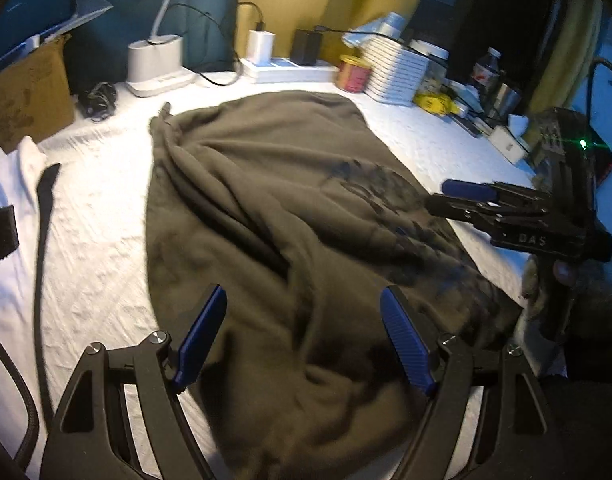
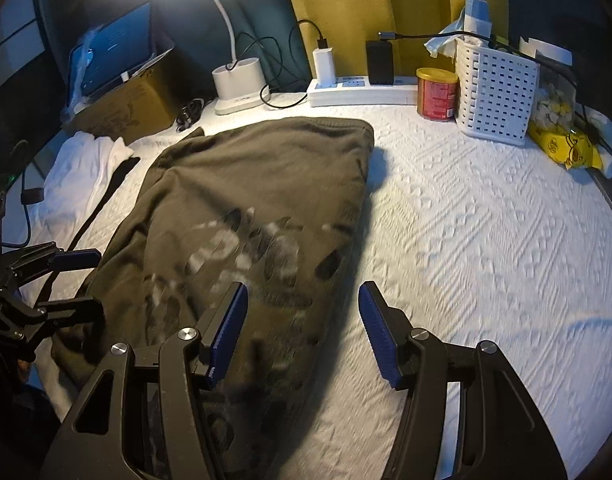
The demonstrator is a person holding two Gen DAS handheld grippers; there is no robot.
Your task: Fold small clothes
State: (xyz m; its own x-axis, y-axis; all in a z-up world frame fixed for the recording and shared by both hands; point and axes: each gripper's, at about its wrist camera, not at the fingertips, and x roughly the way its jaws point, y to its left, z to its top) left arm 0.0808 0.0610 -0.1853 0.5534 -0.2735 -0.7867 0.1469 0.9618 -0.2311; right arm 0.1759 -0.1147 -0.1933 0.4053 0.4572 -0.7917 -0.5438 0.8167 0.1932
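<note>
Left claw (image 1: 304, 336) spread wide above the near end of the olive-brown garment (image 1: 274, 216), blue pads (image 1: 204, 332) clear of the cloth, nothing gripped. Right claw (image 2: 302, 330) likewise wide open and empty, hovering over the garment's right edge where it meets the white textured table (image 2: 486, 240), one pad above the printed fabric, the other above bare cover. Garment lying rumpled and partly folded along the table's middle, its dark print (image 2: 246, 248) smeared by motion blur and unreadable, its nearest end cut off behind the claw frames.
</note>
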